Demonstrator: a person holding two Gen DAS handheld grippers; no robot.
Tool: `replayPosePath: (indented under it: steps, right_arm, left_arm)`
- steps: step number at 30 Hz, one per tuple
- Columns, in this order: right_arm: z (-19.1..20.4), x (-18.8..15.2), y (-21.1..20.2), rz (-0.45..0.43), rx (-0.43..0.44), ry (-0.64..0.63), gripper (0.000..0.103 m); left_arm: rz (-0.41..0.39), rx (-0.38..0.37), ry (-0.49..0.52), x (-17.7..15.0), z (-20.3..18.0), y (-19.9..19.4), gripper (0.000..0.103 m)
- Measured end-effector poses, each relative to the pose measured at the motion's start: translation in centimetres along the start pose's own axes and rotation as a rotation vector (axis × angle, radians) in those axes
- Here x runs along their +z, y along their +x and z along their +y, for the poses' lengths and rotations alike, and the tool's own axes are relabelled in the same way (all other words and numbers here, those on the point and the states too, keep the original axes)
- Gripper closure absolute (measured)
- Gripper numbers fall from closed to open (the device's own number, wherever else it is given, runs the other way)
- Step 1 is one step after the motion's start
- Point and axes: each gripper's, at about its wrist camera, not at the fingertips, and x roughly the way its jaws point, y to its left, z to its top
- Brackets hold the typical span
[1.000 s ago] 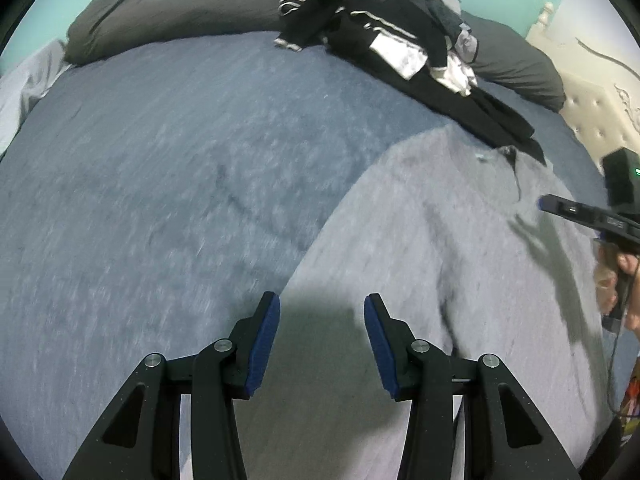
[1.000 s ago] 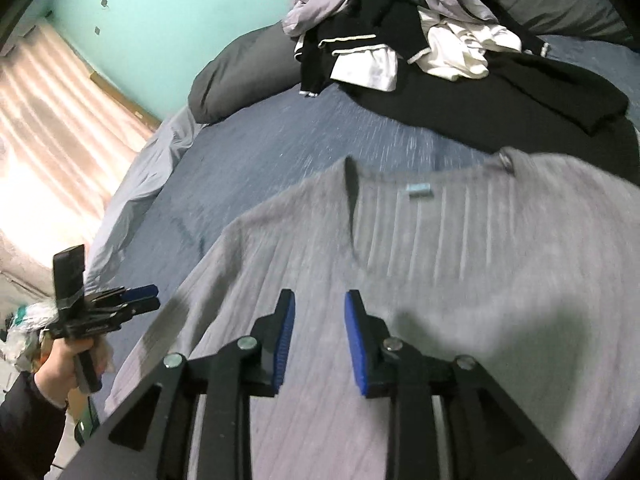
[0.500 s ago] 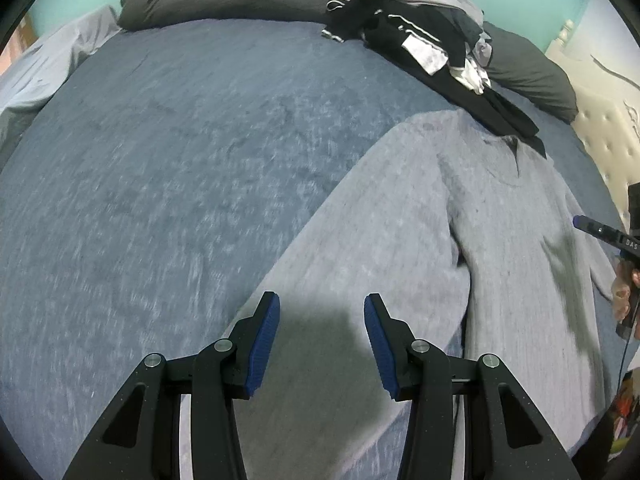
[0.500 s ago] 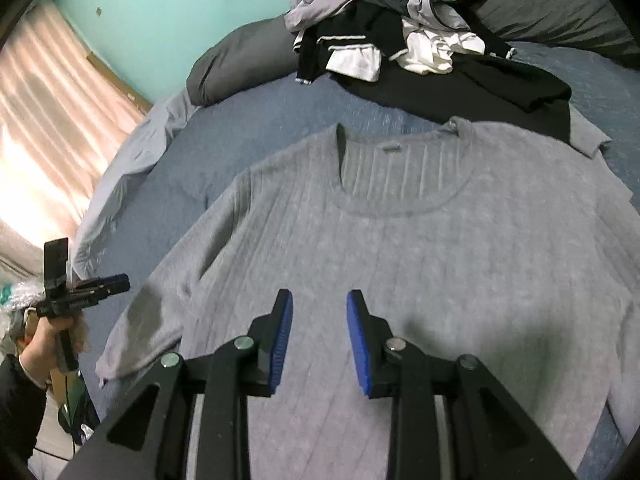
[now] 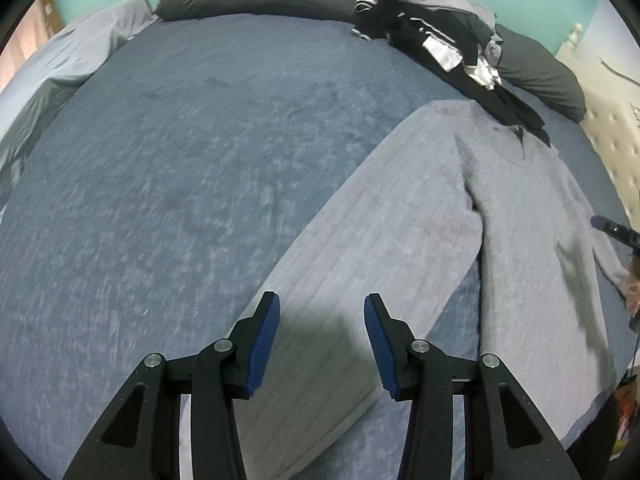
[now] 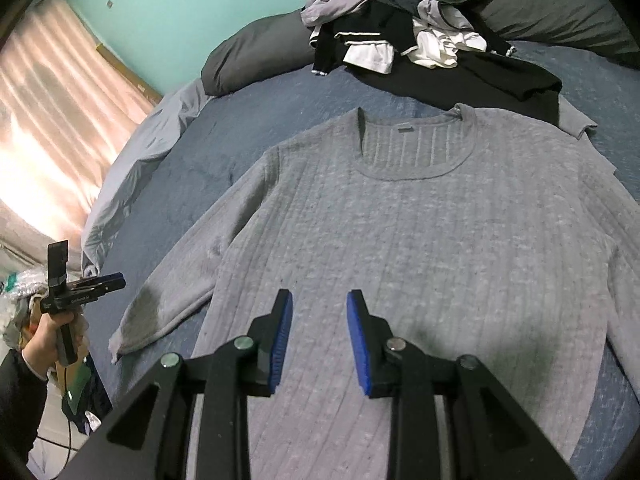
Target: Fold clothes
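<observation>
Grey ribbed sweater [image 6: 420,240] flat on bed, sleeves out.

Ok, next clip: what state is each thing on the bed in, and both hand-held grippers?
Grey ribbed sweater: spread flat, face up, sleeves out, unfolded.
Clothes pile: heaped, unfolded, against the dark pillows.
Black garment: lying over the sweater's far sleeve.
Left hand-held gripper: open, empty, above the sweater's sleeve.
Right hand-held gripper: open, empty, above the sweater's body.
</observation>
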Motion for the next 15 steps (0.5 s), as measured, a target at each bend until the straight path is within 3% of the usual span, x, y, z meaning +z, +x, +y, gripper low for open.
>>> replayPosePath:
  steps: [15]
  right_arm:
    - [2.6,-3.2,-0.6,0.036,-0.018,-0.032,0.074]
  left_arm:
    - [0.050,0.056,-0.061,-7.5,5.5,-1.8,0.055]
